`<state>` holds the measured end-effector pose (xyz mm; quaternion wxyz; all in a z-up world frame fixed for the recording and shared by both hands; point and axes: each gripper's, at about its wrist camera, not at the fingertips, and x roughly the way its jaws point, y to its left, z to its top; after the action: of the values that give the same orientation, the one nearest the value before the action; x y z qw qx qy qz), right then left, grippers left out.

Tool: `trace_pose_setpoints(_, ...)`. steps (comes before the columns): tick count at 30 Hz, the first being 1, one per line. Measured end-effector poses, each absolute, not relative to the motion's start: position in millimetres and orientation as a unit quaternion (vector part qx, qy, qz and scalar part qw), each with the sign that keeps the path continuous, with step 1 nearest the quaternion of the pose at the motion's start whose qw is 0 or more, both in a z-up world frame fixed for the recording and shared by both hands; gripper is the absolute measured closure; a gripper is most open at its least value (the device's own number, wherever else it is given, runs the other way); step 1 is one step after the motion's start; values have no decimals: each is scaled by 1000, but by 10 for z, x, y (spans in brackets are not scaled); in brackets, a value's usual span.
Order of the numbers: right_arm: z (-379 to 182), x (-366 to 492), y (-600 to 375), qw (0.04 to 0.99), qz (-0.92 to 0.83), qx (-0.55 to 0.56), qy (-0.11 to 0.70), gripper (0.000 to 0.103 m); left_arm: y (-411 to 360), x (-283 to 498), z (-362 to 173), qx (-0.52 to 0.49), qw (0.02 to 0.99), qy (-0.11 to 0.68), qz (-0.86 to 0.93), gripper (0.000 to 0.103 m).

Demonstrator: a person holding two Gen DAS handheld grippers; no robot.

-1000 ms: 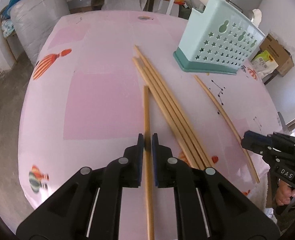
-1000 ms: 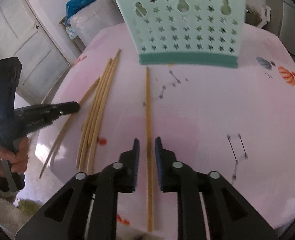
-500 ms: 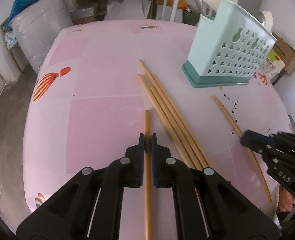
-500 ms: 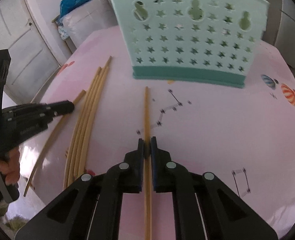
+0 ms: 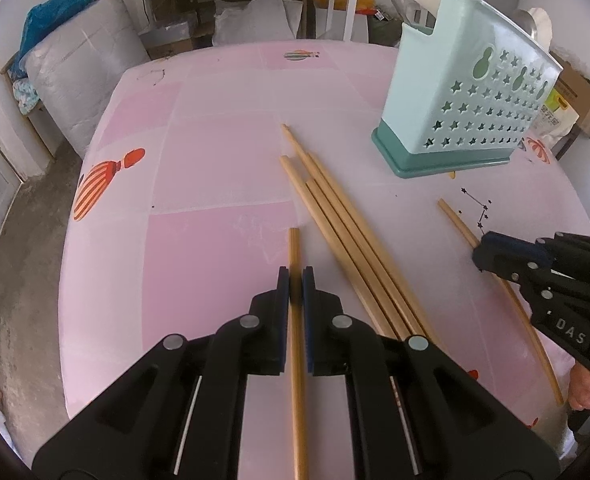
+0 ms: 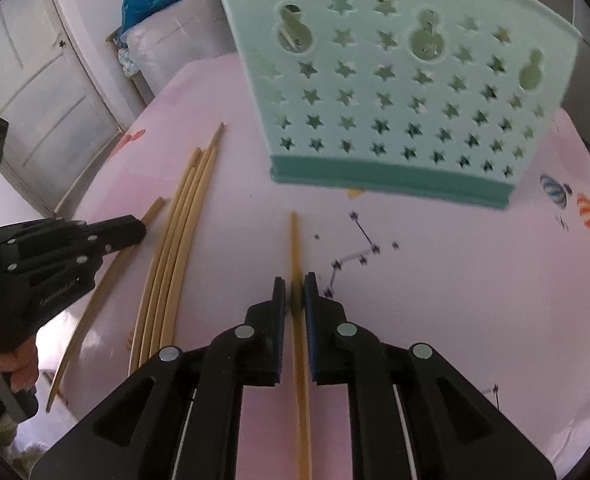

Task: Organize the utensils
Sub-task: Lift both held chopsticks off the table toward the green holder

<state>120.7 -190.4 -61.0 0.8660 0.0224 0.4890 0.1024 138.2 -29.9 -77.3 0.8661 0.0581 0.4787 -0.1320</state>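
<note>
**Two chopsticks gripped, none in holder yet**

Left gripper [image 5: 295, 276] clamps one chopstick [image 5: 297, 344], frame centre. Right gripper [image 6: 294, 284], jaws easing apart w/ another chopstick [image 6: 299, 344] between. Loose sticks [image 5: 347, 236] remain on table [image 5: 215, 168]; holder [image 5: 463, 108] upper right.

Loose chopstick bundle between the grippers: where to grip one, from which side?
Take the outermost stick of the chopstick bundle on its free far end, where the tips fan apart. Come from above, jaws across its width: the sticks lie flat on the table, touching along their near halves.
</note>
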Motion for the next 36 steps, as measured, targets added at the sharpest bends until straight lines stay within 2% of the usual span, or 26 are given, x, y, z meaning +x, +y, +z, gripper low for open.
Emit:
trace_pose_setpoints(6, -614, 1246, -1820, 871, 93, 11, 483, 96, -295, 1377, -789, 54, 872, 468, -130, 98)
trace_pose_setpoints(11, -539, 1189, -2005, 873, 95, 77, 472, 96, -213, 1381, -705, 28, 874, 466, -135, 98)
trace_pose_setpoints(23, 179, 715, -2498, 915, 94, 165, 357, 96, 40, 980, 85, -45, 910, 375, -172, 98)
trace_pose_setpoints(36, 412, 513, -2795, 924, 91, 209, 306, 96, -97, 832, 829, -61, 928, 293, -224, 98)
